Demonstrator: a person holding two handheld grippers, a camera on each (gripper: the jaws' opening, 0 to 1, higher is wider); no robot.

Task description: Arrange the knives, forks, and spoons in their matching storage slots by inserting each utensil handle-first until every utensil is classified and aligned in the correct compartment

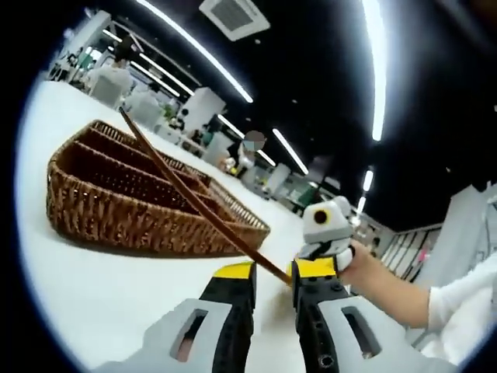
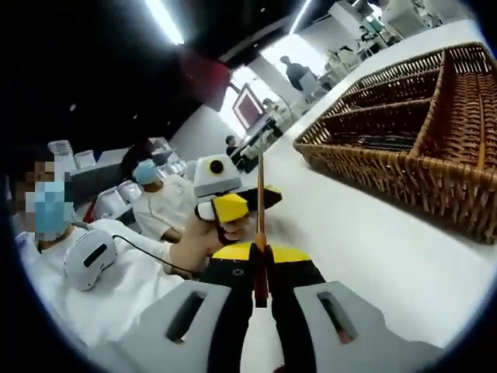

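Nearest you, your right gripper (image 2: pixel 261 256) is clamped on a slim brown stick-like utensil (image 2: pixel 260 210), its jaws pressed together around the lower end while the rest rises straight up ahead of them. In the left gripper view the same utensil (image 1: pixel 198 203) runs as a long diagonal from the right gripper's yellow tips up across the basket. Your left gripper (image 1: pixel 273 273) has its jaws parted with nothing between them, hovering over the bare white worktop (image 1: pixel 101 295).

Further out, the wicker organizer basket (image 2: pixel 404 167) sits on the worktop towards its far edge. Some dark utensils (image 2: pixel 387 142) already lie in one long compartment; I can't tell which kind. The other slots look unfilled from here, so most of the sorting seems left, and the held piece is not yet in any slot.
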